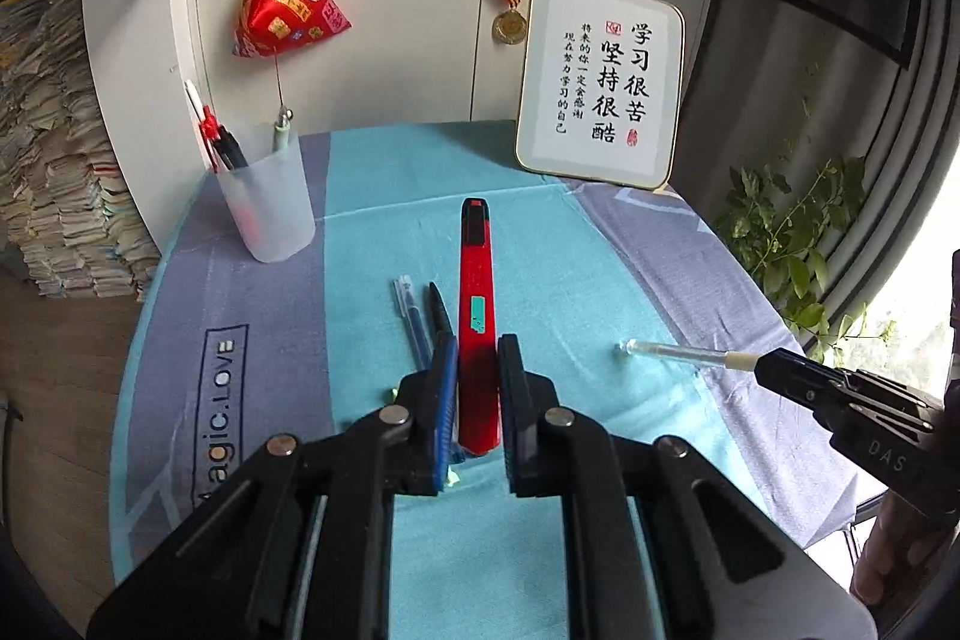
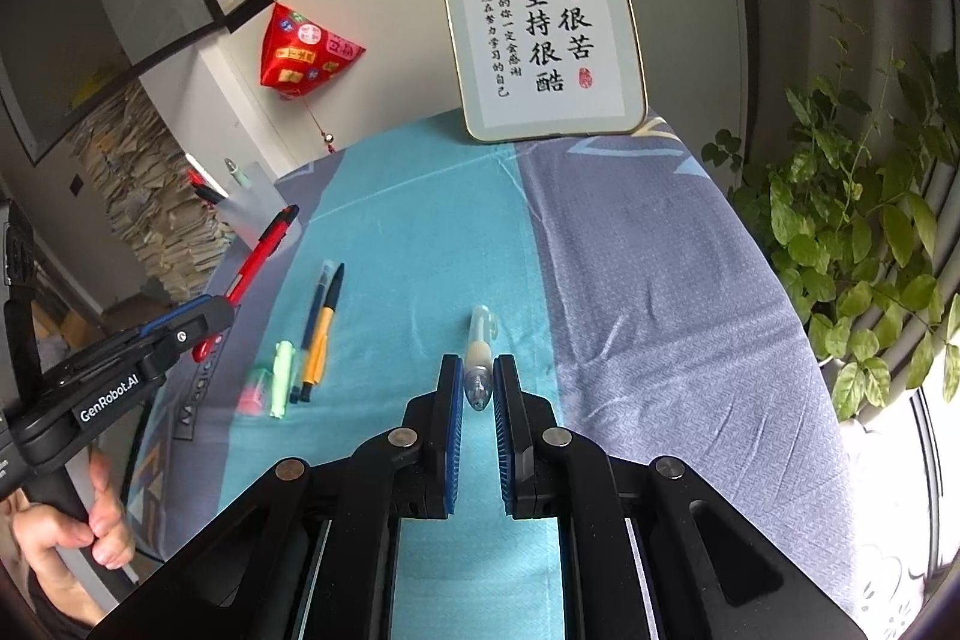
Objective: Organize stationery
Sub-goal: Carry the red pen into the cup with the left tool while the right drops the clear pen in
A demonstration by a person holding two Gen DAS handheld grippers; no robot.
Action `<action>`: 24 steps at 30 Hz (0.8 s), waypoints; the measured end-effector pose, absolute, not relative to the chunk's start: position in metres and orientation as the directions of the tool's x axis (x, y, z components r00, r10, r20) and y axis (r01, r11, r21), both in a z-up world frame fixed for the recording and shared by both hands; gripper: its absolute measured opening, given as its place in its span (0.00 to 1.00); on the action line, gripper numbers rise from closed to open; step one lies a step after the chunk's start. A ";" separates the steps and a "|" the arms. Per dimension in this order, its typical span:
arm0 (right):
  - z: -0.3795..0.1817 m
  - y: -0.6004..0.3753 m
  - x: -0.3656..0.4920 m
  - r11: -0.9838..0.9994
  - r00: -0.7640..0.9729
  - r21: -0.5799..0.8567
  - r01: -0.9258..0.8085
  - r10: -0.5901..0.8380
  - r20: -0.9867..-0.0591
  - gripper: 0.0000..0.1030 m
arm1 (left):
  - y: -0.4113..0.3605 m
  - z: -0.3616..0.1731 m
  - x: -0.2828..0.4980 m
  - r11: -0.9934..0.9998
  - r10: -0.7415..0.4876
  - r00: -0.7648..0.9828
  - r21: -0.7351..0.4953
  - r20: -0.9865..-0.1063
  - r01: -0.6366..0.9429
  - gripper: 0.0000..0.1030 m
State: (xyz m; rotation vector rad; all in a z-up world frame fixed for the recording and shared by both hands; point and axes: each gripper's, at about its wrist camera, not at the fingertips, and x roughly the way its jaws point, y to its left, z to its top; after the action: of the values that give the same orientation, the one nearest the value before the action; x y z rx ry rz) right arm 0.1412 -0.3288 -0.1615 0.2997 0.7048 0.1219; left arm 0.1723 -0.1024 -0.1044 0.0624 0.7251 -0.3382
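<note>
teal-and-grey cloth (image 1: pixel 384 232) on table, framed calligraphy (image 1: pixel 600 82) behind

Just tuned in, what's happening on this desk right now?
A person is tidying stationery with two handheld grippers. The left gripper is shut on a red utility knife, lifted off the cloth. The right gripper is shut on a clear pen. A frosted pen cup at the back left already holds several pens. A few pens and a green highlighter lie loose on the tablecloth.

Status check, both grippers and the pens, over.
Left gripper shut on red pen. Right gripper shut on clear pen. Pen cup unobstructed.
</note>
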 end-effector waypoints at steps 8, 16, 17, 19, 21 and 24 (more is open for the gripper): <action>-0.136 -0.308 0.141 0.955 0.776 0.291 -0.056 0.225 -0.589 0.10 | -0.080 -0.079 0.162 0.947 -0.279 0.738 -0.046 -0.615 0.319 0.11; -0.109 -0.287 0.142 0.960 0.797 0.262 -0.102 0.236 -0.556 0.10 | -0.054 -0.066 0.159 0.943 -0.288 0.736 -0.048 -0.612 0.329 0.11; -0.105 -0.284 0.143 0.960 0.798 0.258 -0.109 0.240 -0.553 0.10 | -0.051 -0.065 0.159 0.942 -0.294 0.733 -0.055 -0.613 0.331 0.11; -0.096 -0.278 0.147 0.960 0.801 0.251 -0.125 0.247 -0.546 0.10 | -0.045 -0.062 0.160 0.943 -0.290 0.736 -0.053 -0.611 0.327 0.11; -0.086 -0.272 0.151 0.958 0.805 0.246 -0.144 0.258 -0.534 0.10 | -0.040 -0.059 0.161 0.945 -0.282 0.742 -0.043 -0.608 0.323 0.11; -0.070 -0.260 0.161 0.953 0.810 0.244 -0.179 0.283 -0.514 0.10 | -0.030 -0.056 0.167 0.943 -0.294 0.733 -0.063 -0.613 0.326 0.11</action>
State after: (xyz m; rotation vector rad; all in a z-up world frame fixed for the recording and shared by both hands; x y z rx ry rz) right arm 0.1611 -0.2605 -0.0699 0.1879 0.5768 0.2484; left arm 0.1668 -0.0305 -0.0560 0.0497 0.6658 -0.3409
